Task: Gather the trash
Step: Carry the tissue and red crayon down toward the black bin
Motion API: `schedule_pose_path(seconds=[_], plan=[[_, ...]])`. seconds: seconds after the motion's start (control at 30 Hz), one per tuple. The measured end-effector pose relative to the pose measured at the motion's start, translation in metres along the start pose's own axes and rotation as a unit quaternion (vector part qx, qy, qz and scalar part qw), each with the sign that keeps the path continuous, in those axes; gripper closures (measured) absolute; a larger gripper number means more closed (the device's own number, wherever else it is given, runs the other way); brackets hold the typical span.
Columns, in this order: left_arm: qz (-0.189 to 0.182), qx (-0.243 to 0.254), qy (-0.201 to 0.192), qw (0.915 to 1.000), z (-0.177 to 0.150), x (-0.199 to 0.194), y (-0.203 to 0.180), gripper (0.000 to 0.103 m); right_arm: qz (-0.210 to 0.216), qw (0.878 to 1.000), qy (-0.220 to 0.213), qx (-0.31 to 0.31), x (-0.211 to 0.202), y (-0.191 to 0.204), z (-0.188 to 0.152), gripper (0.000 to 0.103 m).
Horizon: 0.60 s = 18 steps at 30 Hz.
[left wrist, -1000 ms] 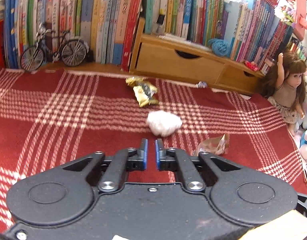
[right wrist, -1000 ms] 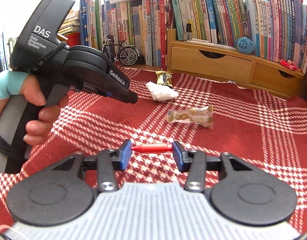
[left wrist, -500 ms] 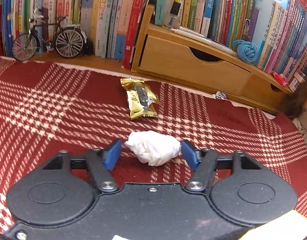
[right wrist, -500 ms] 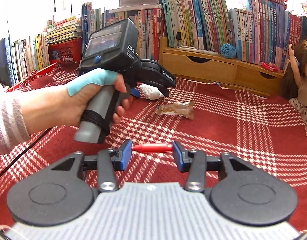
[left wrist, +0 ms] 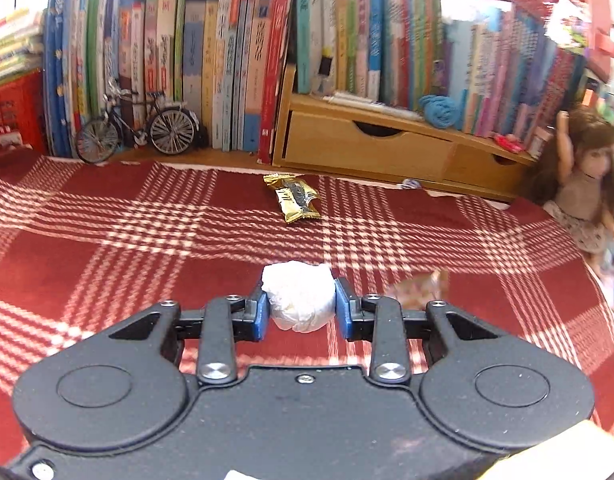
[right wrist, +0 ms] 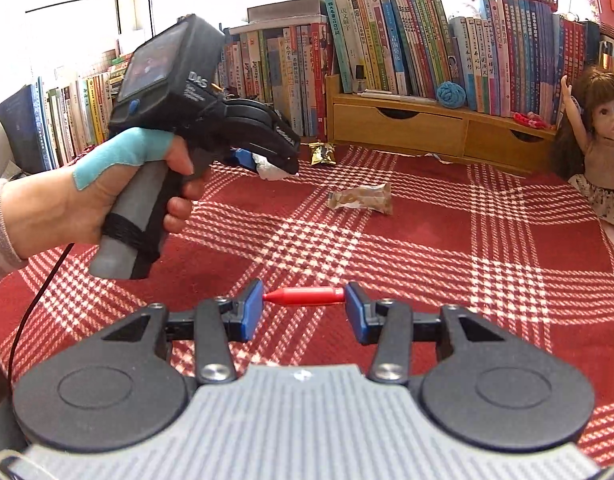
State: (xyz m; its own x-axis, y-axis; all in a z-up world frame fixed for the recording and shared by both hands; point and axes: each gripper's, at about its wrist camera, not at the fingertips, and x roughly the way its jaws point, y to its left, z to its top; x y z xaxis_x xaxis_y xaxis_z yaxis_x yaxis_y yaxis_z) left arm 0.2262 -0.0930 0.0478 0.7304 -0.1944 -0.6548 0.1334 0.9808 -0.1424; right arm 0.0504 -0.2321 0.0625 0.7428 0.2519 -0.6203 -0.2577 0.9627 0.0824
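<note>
A crumpled white paper wad point(left wrist: 299, 298) sits between the blue pads of my left gripper point(left wrist: 301, 314); its jaws are closing and both pads press on the wad, which hangs above the red plaid cloth point(left wrist: 107, 280). The right wrist view shows the same left gripper point(right wrist: 269, 166) in a hand, the wad point(right wrist: 272, 171) at its tip. My right gripper point(right wrist: 304, 308) is shut on a small red crayon point(right wrist: 303, 296), held end to end. A gold wrapper point(left wrist: 295, 198) lies farther back. A tan wrapper point(right wrist: 361, 199) lies mid-cloth.
Rows of books point(left wrist: 227, 72) and a wooden drawer unit point(left wrist: 371, 148) line the back. A model bicycle point(left wrist: 137, 126) stands at the back left, a blue yarn ball point(left wrist: 439, 110) on the drawers, a doll point(left wrist: 583, 196) at the right edge.
My left gripper opened, went forward around the white wad, then closed on it and lifted it off the cloth. My right gripper drew back, still holding the red crayon.
</note>
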Motion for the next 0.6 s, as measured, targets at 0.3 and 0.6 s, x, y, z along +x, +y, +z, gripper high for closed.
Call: schedule_pose_path(seconds=[0.3,0.6], plan=[[-0.043,0.010,-0.033,0.9985,-0.074,-0.155,0.034,0.072,0.021,1.000,0.001,-0.003,-0.050,0.031,-0.035,0.053],[-0.076,0.063,-0.051,0.9938,-0.189,-0.288,0.055,0.071,0.051,0.998,0.027,0.001,-0.095,0.077,-0.089,0.052]])
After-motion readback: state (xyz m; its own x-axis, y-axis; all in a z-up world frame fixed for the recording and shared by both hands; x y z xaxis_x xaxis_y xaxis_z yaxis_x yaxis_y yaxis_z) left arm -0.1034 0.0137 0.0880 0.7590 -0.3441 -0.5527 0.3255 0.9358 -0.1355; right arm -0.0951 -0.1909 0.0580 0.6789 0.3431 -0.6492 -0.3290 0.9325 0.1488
